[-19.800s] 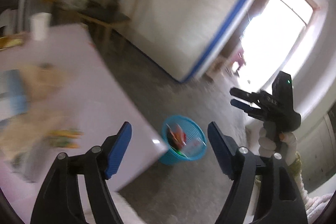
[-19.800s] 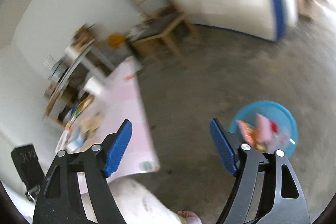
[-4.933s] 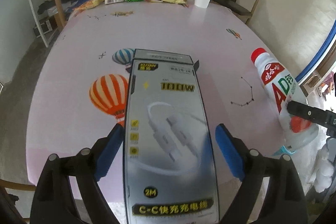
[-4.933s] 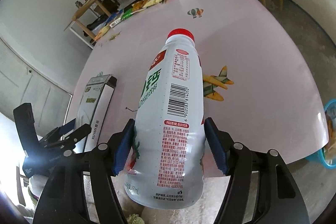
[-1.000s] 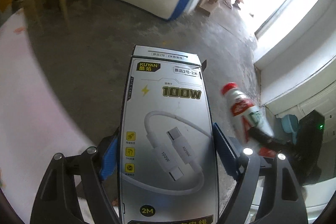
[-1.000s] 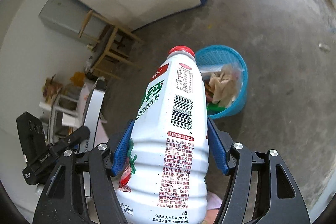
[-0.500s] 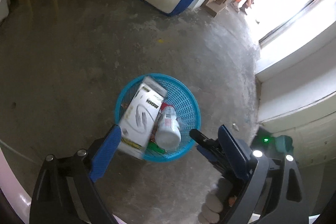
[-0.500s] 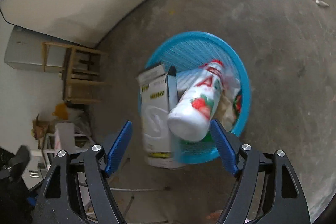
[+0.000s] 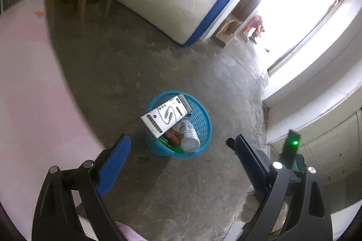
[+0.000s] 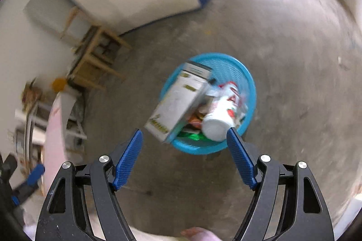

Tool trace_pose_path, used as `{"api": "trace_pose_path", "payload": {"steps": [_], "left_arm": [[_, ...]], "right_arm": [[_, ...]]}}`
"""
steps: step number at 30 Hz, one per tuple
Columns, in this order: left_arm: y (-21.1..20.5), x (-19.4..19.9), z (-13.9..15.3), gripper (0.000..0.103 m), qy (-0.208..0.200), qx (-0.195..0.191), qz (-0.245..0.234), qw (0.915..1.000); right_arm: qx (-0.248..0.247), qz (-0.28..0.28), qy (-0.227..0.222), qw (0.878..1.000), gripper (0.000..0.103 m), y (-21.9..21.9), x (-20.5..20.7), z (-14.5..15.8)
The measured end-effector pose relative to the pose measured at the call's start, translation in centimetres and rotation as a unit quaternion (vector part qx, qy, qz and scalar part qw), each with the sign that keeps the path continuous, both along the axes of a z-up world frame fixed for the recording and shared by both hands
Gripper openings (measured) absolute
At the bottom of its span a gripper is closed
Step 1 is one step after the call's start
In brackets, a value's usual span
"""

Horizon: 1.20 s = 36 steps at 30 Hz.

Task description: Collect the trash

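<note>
Both empty grippers, left gripper and right gripper, held jaws wide above the round blue plastic basket holding a grey cable box and a white plastic bottle; only the left view showed the bright doorway.

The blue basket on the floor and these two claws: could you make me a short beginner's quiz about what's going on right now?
1. True or false: the cable box sits fully below the rim of the blue basket.
2. Which end of the drink bottle points up? A) red cap B) base
3. Fill in: the left claw and right claw are both ____.

Key: 1. False, one end sticks out over the rim. 2. B. 3. open, holding nothing.
</note>
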<state>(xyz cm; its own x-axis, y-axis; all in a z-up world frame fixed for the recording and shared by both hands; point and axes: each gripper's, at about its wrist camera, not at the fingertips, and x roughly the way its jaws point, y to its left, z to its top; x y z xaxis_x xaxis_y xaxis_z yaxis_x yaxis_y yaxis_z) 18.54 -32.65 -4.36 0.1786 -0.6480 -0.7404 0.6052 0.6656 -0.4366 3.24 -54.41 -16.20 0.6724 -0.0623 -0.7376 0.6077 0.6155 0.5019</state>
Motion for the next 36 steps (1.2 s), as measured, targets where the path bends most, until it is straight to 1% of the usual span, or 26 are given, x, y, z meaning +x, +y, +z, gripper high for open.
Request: {"api": "trace_pose_path", "payload": {"steps": [1, 2, 3, 4, 5, 6, 7, 9, 11, 13, 15, 17, 21, 24, 28, 30, 31, 33, 35, 36], "left_arm": [[1.1, -0.4, 0.7, 0.091, -0.010, 0.000, 0.001, 0.9999], [2.4, -1.1, 1.6, 0.091, -0.027, 0.002, 0.004, 0.9996], [3.7, -1.7, 2.6, 0.091, -0.047, 0.003, 0.010, 0.9988], [4.8, -2.2, 3.5, 0.093, -0.063, 0.006, 0.016, 0.9979], [6.2, -2.9, 4.5, 0.098, -0.081, 0.009, 0.026, 0.9963], [7.9, -3.7, 5.6, 0.097, -0.102, 0.005, 0.044, 0.9938], [8.9, -4.2, 6.3, 0.097, -0.113, 0.004, 0.054, 0.9921], [11.8, -5.5, 7.8, 0.097, -0.140, 0.000, 0.076, 0.9872], [13.9, -6.5, 8.5, 0.097, -0.157, 0.005, 0.093, 0.9832], [16.2, -7.5, 8.8, 0.097, -0.166, 0.020, 0.125, 0.9779], [18.5, -8.5, 8.9, 0.097, -0.160, 0.024, 0.152, 0.9750], [20.1, -9.3, 8.7, 0.097, -0.157, 0.028, 0.166, 0.9732], [22.9, -10.3, 8.4, 0.097, -0.154, 0.033, 0.209, 0.9651], [24.0, -10.5, 7.8, 0.097, -0.150, 0.048, 0.233, 0.9595], [24.8, -10.9, 7.6, 0.097, -0.157, 0.067, 0.255, 0.9517], [24.8, -11.4, 7.3, 0.097, -0.172, 0.094, 0.269, 0.9431], [24.8, -11.6, 7.2, 0.097, -0.176, 0.101, 0.271, 0.9409], [25.0, -11.9, 7.1, 0.097, -0.176, 0.099, 0.270, 0.9413], [25.2, -12.2, 6.9, 0.097, -0.175, 0.080, 0.263, 0.9453], [25.3, -12.3, 6.9, 0.097, -0.176, 0.076, 0.264, 0.9453]], "right_arm": [[-0.021, 0.014, -0.007, 1.000, 0.074, 1.2, -0.2, 1.2], [-0.052, 0.036, -0.020, 0.998, 0.078, 3.2, -0.6, 3.2], [-0.073, 0.052, -0.031, 0.995, 0.081, 4.5, -0.8, 4.4], [-0.097, 0.067, -0.041, 0.992, 0.085, 6.0, -1.1, 5.6], [-0.121, 0.081, -0.050, 0.988, 0.089, 7.5, -1.5, 6.8], [-0.143, 0.100, -0.065, 0.982, 0.091, 9.3, -1.7, 8.1], [-0.157, 0.116, -0.077, 0.978, 0.095, 10.8, -1.9, 8.9], [-0.180, 0.140, -0.097, 0.969, 0.095, 13.6, -2.2, 10.7], [-0.189, 0.153, -0.106, 0.964, 0.095, 15.1, -2.1, 11.6], [-0.192, 0.162, -0.117, 0.961, 0.095, 16.8, -2.0, 12.6], [-0.193, 0.173, -0.124, 0.958, 0.095, 18.1, -1.8, 13.0], [-0.193, 0.188, -0.130, 0.954, 0.095, 19.4, -1.5, 13.3], [-0.181, 0.207, -0.143, 0.951, 0.095, 21.3, -1.0, 13.9], [-0.178, 0.218, -0.148, 0.948, 0.095, 22.6, -0.6, 14.3], [-0.204, 0.241, -0.148, 0.937, 0.095, 24.1, -0.4, 14.3], [-0.218, 0.249, -0.146, 0.932, 0.095, 24.7, -0.4, 14.1], [-0.224, 0.252, -0.143, 0.930, 0.095, 24.8, -0.5, 14.0], [-0.237, 0.257, -0.134, 0.927, 0.095, 25.2, -0.7, 13.6], [-0.250, 0.258, -0.126, 0.925, 0.095, 25.3, -1.0, 13.3], [-0.253, 0.259, -0.123, 0.924, 0.095, 25.5, -1.1, 13.2]]}}
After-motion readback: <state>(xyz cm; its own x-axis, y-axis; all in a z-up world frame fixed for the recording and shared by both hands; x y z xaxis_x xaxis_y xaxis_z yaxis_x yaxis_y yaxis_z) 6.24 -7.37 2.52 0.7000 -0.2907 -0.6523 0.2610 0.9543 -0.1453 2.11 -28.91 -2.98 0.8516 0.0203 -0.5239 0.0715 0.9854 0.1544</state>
